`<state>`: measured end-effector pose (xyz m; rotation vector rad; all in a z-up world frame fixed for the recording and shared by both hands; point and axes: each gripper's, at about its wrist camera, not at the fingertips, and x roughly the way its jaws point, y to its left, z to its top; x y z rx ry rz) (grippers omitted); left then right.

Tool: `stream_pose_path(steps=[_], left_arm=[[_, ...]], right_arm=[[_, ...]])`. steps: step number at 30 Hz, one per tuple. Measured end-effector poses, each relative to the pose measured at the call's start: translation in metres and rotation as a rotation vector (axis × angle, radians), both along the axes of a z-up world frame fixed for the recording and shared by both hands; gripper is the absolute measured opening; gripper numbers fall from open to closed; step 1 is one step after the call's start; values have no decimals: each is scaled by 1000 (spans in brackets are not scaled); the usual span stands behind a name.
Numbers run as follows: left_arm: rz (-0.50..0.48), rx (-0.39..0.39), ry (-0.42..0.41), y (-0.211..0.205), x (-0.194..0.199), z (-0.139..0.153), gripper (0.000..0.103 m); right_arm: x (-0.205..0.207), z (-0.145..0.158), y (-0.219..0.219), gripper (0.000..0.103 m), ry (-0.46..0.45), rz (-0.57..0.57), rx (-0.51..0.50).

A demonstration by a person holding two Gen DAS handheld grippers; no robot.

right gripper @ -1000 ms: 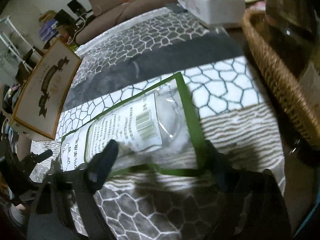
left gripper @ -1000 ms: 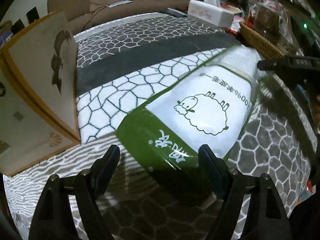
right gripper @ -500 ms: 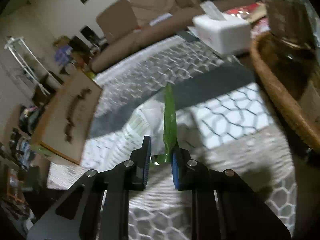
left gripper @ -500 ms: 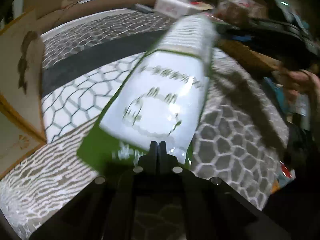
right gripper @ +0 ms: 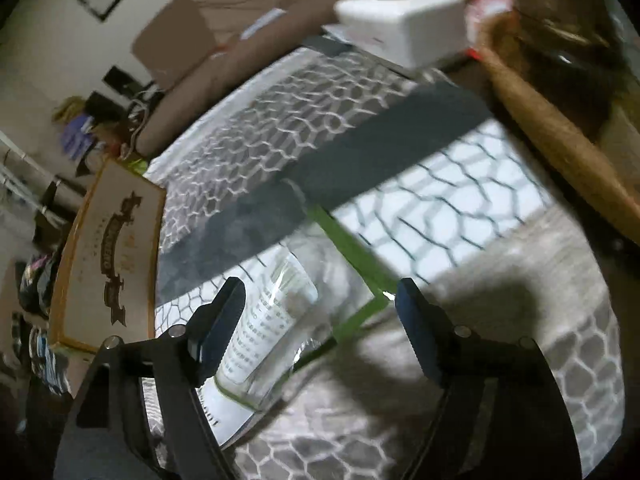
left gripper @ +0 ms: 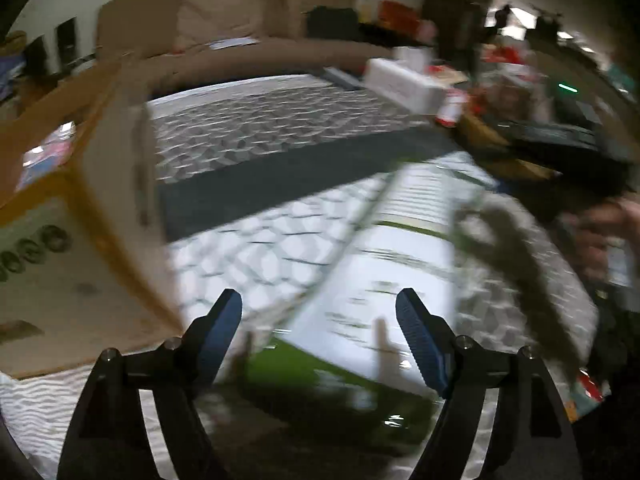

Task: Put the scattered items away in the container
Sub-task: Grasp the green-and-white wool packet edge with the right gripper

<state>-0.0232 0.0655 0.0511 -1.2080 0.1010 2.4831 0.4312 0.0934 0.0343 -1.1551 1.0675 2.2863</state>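
the left gripper (left gripper: 318,342) and right gripper (right gripper: 320,318) had both just spread apart, neither pressing on the green-edged packet (right gripper: 280,312), which lay, seemingly loose in the blur, on the patterned cloth (right gripper: 460,216) between their fingers. further off stood the cardboard box (right gripper: 108,256), a wicker basket (right gripper: 560,140) and a white tissue box (right gripper: 404,28).

My right gripper (right gripper: 316,312) has just been opening, and its jaws stand wide with nothing pressed between them. The green-edged packet (right gripper: 288,312) lies on the patterned cloth (right gripper: 440,216) below them, its corner between the fingers. Left of the packet stands the cardboard box (right gripper: 108,256); beyond it, the white tissue box (right gripper: 404,28); to its right, the wicker basket (right gripper: 560,136).
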Motion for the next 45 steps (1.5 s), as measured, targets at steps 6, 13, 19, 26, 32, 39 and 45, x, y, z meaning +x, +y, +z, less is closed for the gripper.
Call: stream_pose_path(steps=[6, 13, 19, 26, 32, 39, 45], left_arm=[[42, -55, -64, -3, -18, -24, 80], [19, -89, -94, 8, -16, -35, 80], [-41, 82, -210, 15, -15, -39, 80], [-144, 45, -178, 44, 3, -31, 80], [-130, -51, -115, 43, 9, -25, 80], [-70, -98, -112, 32, 1, -27, 80], [-58, -45, -171, 23, -4, -37, 82]], right_arm=[[28, -22, -19, 77, -14, 31, -291], [-3, -47, -45, 77, -22, 123, -346], [-28, -60, -41, 67, 26, 93, -314], [-48, -53, -48, 35, 58, 145, -215], [-48, -44, -50, 53, 0, 179, -158], [-44, -54, -46, 68, -3, 165, -225], [-58, -60, -62, 68, -38, 219, -211]])
